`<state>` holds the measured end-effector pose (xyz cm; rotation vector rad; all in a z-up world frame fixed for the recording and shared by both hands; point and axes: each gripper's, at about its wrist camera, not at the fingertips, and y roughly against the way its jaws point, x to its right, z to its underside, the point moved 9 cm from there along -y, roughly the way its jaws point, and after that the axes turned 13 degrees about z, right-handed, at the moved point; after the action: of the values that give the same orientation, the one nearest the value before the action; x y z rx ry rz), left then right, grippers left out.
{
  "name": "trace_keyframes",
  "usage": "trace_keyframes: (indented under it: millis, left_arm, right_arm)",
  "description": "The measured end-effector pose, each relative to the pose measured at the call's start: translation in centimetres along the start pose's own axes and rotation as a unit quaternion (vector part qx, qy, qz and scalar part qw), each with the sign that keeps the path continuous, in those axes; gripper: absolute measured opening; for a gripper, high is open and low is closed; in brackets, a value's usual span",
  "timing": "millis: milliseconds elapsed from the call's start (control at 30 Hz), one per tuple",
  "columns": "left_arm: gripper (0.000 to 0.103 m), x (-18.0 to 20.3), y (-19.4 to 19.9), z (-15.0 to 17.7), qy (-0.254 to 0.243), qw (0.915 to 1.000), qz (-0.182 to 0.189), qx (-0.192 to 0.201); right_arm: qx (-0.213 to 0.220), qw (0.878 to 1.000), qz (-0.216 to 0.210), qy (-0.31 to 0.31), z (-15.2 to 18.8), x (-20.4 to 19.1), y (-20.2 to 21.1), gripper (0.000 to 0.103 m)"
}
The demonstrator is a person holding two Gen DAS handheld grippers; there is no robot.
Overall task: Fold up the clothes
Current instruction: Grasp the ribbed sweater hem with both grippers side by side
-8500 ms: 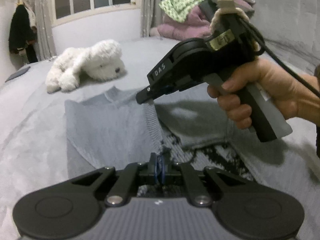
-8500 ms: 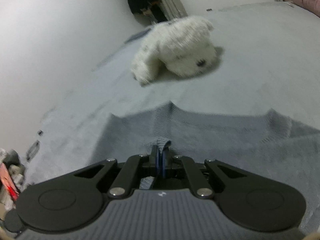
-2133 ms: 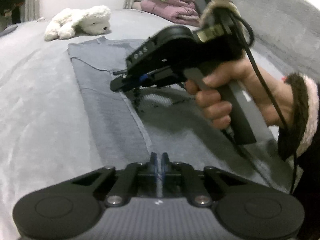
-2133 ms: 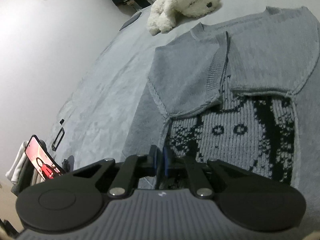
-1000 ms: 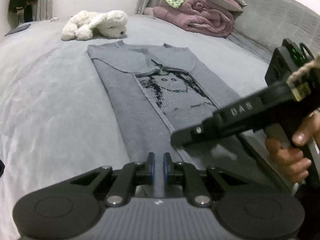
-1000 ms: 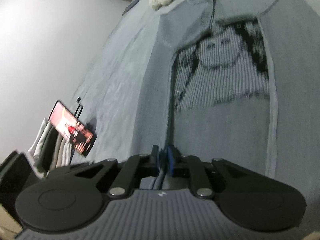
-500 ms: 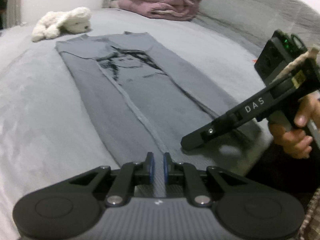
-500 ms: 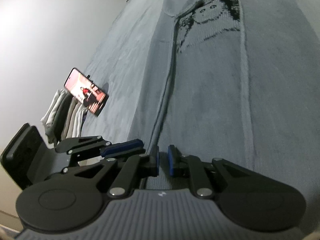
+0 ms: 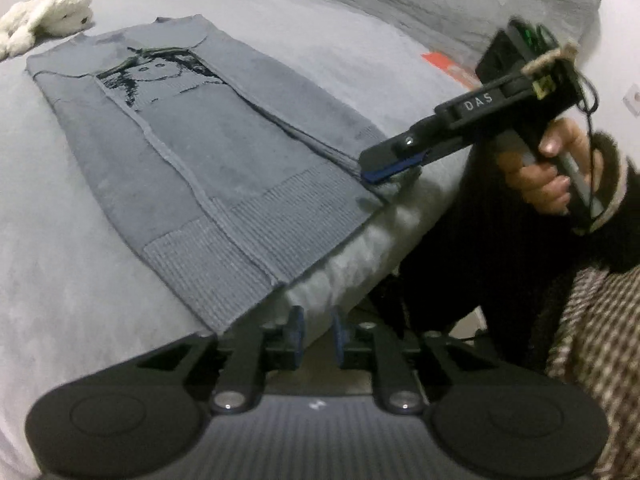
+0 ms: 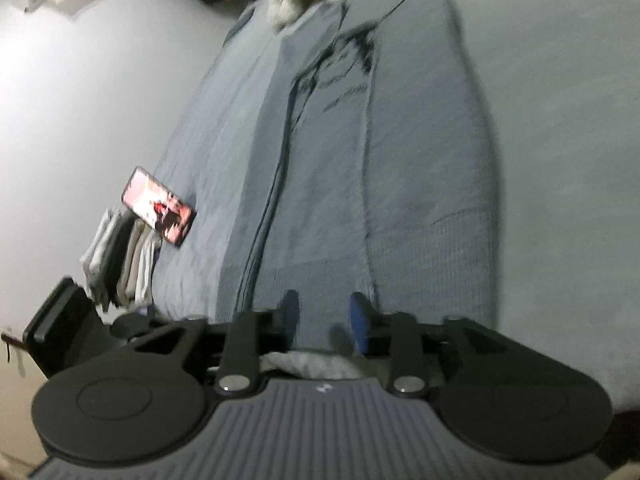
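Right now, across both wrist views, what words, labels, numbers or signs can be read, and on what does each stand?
"DAS": white letters on the side of the right gripper, seen in the left wrist view.
Yellowish tag on the same gripper's body: markings too blurred to read.
Phone by the bed edge, right wrist view: its lit screen shows a picture, but any text is too small to read.
Sweater: a knitted picture, no letters.

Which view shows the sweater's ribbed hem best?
Left wrist: the hem lies sharp and whole across the bed edge, with the right gripper at its corner. Right wrist shows the hem blurred, partly behind that gripper's fingers.
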<state>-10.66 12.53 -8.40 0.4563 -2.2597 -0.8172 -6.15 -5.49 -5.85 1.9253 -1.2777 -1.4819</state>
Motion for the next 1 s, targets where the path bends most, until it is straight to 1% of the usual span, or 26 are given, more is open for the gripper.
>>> trace_keyframes:
  millis: [33,67,167,233,333,467,533,633,767,800,867,1000]
  left_arm:
    - [0.033,0.1,0.5,-0.1,0.005,0.9999,0.008,0.01]
    - [0.037,0.1,1.2,-0.3,0.013,0.9995,0.014,0.024]
    - [0.041,-0.5,3.3,-0.8,0.048,0.9959,0.032,0.069]
    - [0.043,-1.5,4.5,-0.9,0.079,0.9914,0.039,0.097]
    - [0.044,-3.3,5.4,-0.7,0.125,0.9837,0.044,0.122]
    - [0.044,-4.6,5.7,-0.3,0.169,0.9721,0.074,0.145]
    - [0.044,-5.4,5.5,-0.1,0.192,0.9663,0.086,0.148]
    - [0.044,-6.8,4.8,0.2,0.224,0.959,0.099,0.143]
    - [0.043,-8.2,3.9,1.0,0.259,0.9524,0.105,0.123]
    - [0.043,-8.3,3.5,0.9,0.265,0.9498,0.113,0.122]
    - [0.043,-8.5,2.8,0.7,0.277,0.9442,0.13,0.122]
    - [0.043,-8.4,1.6,0.6,0.296,0.9337,0.159,0.122]
  right_arm:
    - [0.005,1.0,0.0,-0.004,-0.2,0.3,0.4,0.035]
    - [0.011,1.0,0.002,-0.006,-0.4,0.7,0.9,0.035]
    - [0.024,1.0,0.011,-0.012,-1.0,2.0,2.2,0.035]
    - [0.027,0.999,0.018,-0.02,-1.2,3.0,2.7,0.035]
    - [0.024,0.999,0.027,-0.033,-1.2,4.5,3.1,0.035]
    - [0.009,0.998,0.012,-0.058,-0.7,6.0,3.1,0.035]
    - [0.001,0.998,0.0,-0.068,-0.6,6.5,3.1,0.035]
    - [-0.014,0.997,-0.015,-0.08,-0.6,7.1,3.0,0.035]
    - [-0.033,0.995,-0.028,-0.094,-0.5,8.0,2.6,0.035]
    - [-0.039,0.994,-0.033,-0.098,-0.5,8.1,2.4,0.037]
    - [-0.053,0.992,-0.049,-0.105,-0.3,8.2,1.7,0.036]
    - [-0.056,0.991,-0.061,-0.105,-0.3,8.0,0.9,0.035]
